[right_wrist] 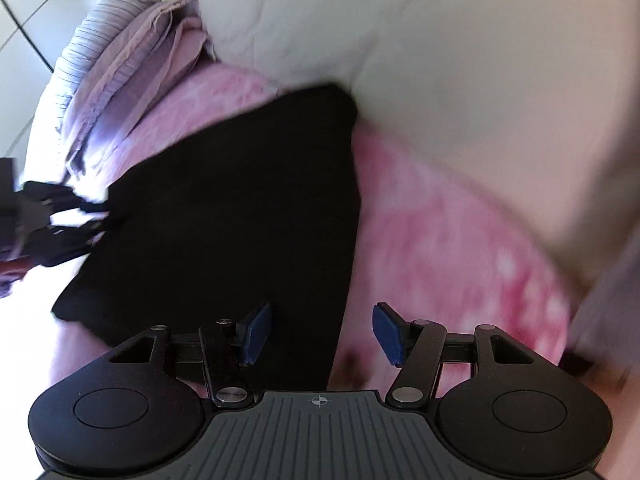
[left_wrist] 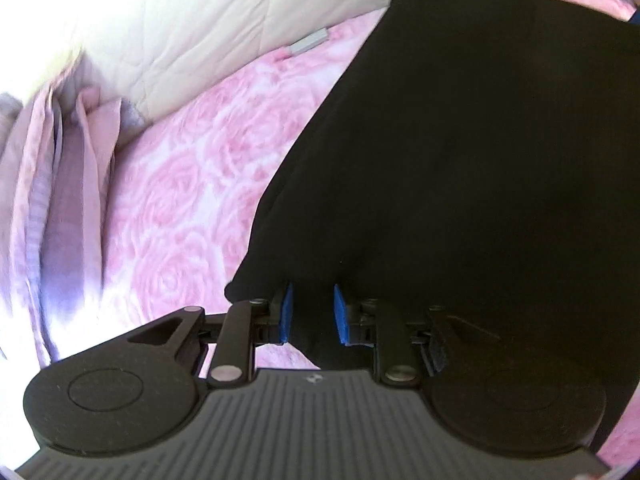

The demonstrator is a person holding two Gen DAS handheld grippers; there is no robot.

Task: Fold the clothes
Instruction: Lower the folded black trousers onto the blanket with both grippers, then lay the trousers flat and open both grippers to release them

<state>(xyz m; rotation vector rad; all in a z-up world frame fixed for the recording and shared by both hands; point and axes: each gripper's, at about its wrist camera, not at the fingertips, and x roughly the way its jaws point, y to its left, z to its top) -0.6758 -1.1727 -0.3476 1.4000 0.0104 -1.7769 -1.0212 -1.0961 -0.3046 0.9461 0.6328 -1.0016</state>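
Seemingly left gripper (left_wrist: 311, 312) pinches black garment (left_wrist: 460, 140); right gripper (right_wrist: 322, 334) gapes

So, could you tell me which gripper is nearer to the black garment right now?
Left. The left gripper has a fold of the black garment between its blue pads, gripping it. The right gripper is open just above the garment's edge, holding nothing.
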